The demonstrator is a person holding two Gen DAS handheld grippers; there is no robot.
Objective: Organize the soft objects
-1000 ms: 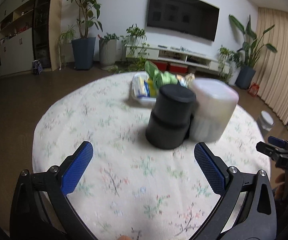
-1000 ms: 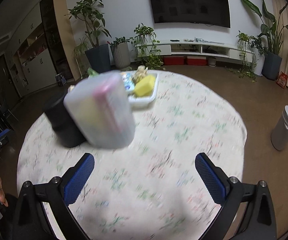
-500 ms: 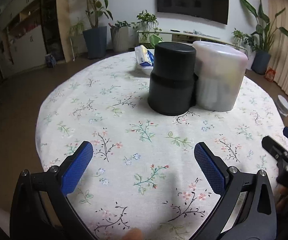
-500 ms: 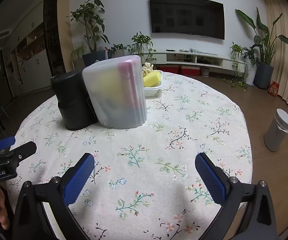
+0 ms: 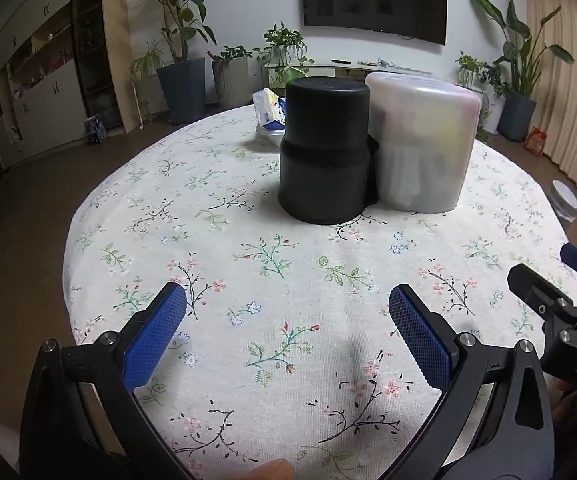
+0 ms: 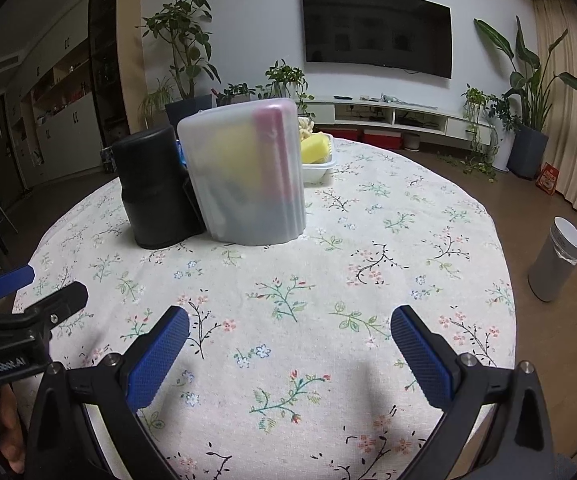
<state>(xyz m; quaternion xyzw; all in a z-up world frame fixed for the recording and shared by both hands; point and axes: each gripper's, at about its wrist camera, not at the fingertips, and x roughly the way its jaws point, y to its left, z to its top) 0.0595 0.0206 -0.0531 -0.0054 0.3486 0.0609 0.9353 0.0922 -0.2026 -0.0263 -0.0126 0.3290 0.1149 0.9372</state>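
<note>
A black cylindrical container (image 5: 324, 152) stands upside down mid-table, touching a frosted translucent container (image 5: 424, 142) on its right; both show in the right wrist view, black container (image 6: 152, 188), translucent container (image 6: 248, 176) with yellow and pink items inside. Behind them a white tray (image 6: 318, 168) holds a yellow sponge (image 6: 316, 149) and other soft items; a blue-white packet (image 5: 268, 108) shows there too. My left gripper (image 5: 286, 332) is open and empty over the near table. My right gripper (image 6: 288, 348) is open and empty, also short of the containers.
The round table has a floral cloth (image 5: 272, 256). A grey bin (image 6: 556, 264) stands on the floor to the right. Potted plants (image 6: 186, 48), a TV (image 6: 376, 32) and a low cabinet line the far wall. Each gripper appears at the other's view edge.
Both views have steadied and drawn back slightly toward the near table edge. The containers and tray have not moved. Both grippers stay open.
</note>
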